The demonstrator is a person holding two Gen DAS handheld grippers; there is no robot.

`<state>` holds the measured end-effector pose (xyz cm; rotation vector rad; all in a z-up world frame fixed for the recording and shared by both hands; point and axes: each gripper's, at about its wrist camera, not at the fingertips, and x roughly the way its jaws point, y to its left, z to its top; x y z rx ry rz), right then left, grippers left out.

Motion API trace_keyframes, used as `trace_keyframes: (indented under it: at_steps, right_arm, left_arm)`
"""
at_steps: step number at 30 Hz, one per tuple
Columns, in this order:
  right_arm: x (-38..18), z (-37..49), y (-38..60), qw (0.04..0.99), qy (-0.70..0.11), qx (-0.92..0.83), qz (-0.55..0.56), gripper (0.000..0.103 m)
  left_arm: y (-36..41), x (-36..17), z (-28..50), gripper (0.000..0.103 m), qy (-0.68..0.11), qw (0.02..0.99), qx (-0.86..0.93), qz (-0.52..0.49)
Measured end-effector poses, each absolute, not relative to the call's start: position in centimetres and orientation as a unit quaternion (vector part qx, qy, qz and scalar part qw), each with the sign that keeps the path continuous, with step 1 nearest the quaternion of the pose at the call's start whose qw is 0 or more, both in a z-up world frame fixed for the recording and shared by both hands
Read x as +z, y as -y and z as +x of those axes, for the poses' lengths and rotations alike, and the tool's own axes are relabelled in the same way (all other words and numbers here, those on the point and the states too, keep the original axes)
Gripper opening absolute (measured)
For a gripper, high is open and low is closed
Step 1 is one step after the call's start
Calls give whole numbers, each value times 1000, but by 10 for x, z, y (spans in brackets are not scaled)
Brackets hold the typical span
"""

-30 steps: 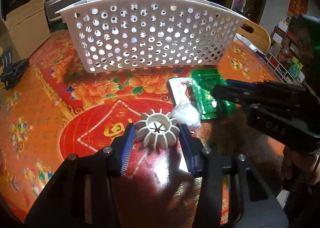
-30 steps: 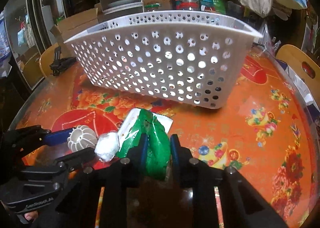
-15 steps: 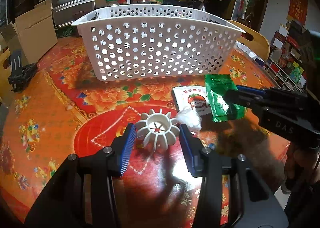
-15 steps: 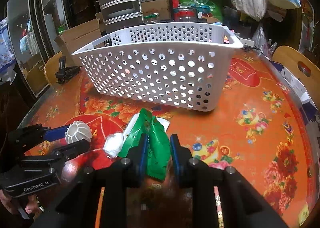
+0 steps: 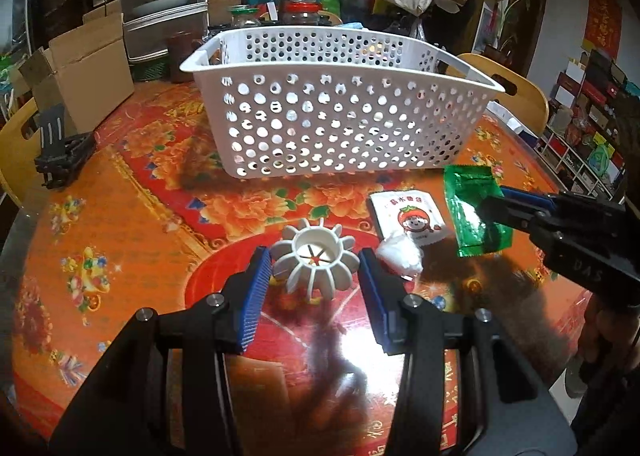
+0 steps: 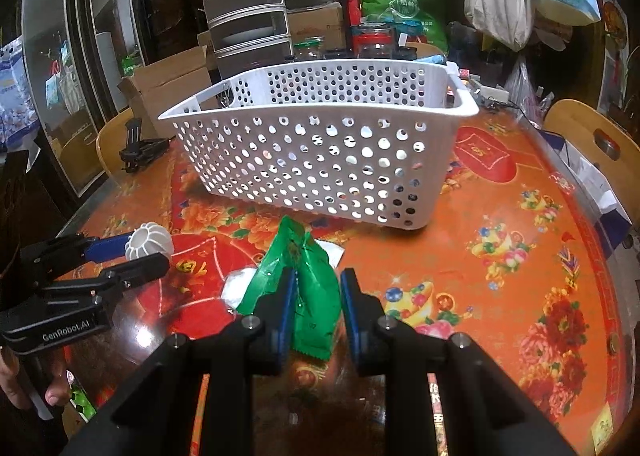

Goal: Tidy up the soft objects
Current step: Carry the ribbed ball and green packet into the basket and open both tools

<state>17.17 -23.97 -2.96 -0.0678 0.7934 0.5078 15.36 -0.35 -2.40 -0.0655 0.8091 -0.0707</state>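
My left gripper (image 5: 316, 270) is shut on a white ribbed ball (image 5: 316, 260) and holds it above the table; the ball also shows in the right wrist view (image 6: 149, 242). My right gripper (image 6: 318, 284) is shut on a green foil packet (image 6: 306, 280), lifted off the table; the packet also shows in the left wrist view (image 5: 474, 212). A white perforated basket (image 5: 340, 112) stands behind, its inside mostly hidden. A white packet with a tomato picture (image 5: 408, 218) and a white fluffy wad (image 5: 400, 256) lie on the table between the grippers.
The round table (image 5: 120, 224) has a red-orange flowered cover. A black clamp-like tool (image 5: 56, 152) lies at its left edge. Cardboard boxes (image 5: 80, 68), stacked drawers, jars and bags crowd behind the basket. Wooden chairs (image 6: 592, 140) stand at the table's sides.
Both grippers have risen and pulled back from the basket, carrying the white ball and the green packet. The basket's rim and inside walls now show.
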Motion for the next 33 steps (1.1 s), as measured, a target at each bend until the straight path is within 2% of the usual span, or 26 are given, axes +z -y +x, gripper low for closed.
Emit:
trace_keyframes:
  at_steps: [17,33]
  right_arm:
    - [8,173,250,900,-358,247,-24,21]
    - [85,217,242,909,-333,244,-50,21]
  left_arm:
    - [-14,41,169,42,-359,932,-26,-32]
    - [-32,119,228,42,-348,937,-21,-31]
